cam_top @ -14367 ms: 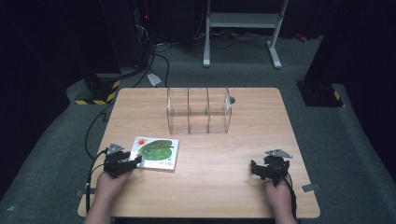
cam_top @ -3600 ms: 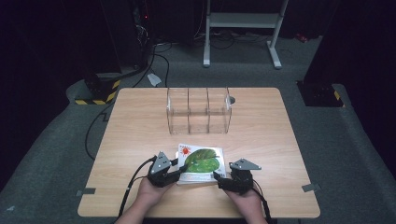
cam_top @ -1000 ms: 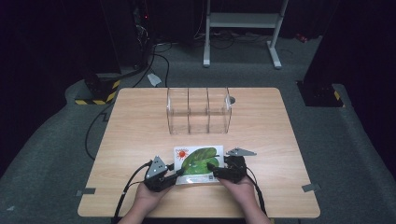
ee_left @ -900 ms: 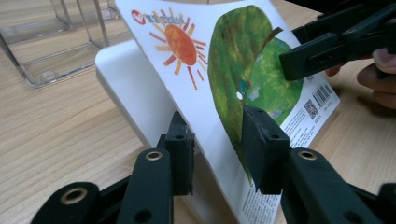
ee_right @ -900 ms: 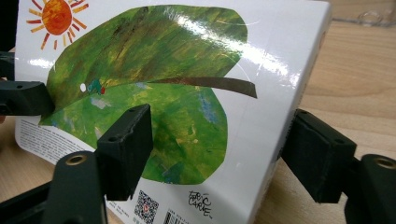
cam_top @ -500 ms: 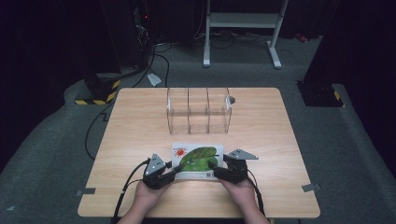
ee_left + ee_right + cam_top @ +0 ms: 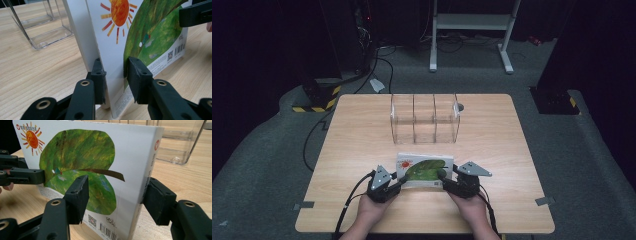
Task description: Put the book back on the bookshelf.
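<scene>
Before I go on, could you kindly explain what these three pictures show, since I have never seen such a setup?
A person sits at a wooden table holding a handheld two-jaw tool in each hand. The high view looks down from above: the left gripper and right gripper flank a picture book with a green leaf and sun on its cover. The other two pictures come from cameras riding on each gripper, looking along its black jaws. In both, the jaws straddle an edge of the book, which is tilted up off the table. Behind it stands a clear plastic organizer with three compartments.
</scene>
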`<state>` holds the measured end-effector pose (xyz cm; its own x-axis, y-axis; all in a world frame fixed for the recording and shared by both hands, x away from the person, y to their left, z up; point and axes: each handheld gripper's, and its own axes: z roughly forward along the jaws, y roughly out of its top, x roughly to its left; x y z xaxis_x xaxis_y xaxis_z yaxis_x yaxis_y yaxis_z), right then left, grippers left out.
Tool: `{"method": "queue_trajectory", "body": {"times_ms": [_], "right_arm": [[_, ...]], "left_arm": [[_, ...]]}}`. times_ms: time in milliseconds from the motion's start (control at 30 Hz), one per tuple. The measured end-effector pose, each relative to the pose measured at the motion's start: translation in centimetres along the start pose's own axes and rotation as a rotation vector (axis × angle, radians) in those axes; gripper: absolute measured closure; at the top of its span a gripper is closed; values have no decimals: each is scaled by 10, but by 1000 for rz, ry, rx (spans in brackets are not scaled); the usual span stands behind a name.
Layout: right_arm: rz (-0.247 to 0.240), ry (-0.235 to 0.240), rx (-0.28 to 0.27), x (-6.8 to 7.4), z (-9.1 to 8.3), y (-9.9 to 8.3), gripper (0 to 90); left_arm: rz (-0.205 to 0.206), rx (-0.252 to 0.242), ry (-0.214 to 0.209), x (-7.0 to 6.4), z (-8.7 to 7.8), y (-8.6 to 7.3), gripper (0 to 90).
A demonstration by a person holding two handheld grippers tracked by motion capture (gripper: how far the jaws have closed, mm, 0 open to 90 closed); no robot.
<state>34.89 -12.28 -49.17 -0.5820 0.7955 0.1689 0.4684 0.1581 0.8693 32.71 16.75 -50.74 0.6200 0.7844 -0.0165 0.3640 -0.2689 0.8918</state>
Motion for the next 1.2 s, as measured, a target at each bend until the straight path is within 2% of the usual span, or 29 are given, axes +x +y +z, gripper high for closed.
{"method": "queue_trajectory", "body": {"times_ms": [333, 433, 700, 1200], "right_arm": [[-45, -12, -32, 2, -6, -2, 404], [-43, -11, -36, 3, -8, -2, 405], [-45, 1, -68, 2, -14, -3, 425], [-60, 15, -75, 3, -20, -6, 426]], "left_arm": [[36, 11, 32, -2, 5, 1, 665], [40, 20, 39, -3, 8, 1, 656], [53, 26, 39, -2, 10, 0, 638], [52, 22, 28, -2, 10, -1, 614]]}}
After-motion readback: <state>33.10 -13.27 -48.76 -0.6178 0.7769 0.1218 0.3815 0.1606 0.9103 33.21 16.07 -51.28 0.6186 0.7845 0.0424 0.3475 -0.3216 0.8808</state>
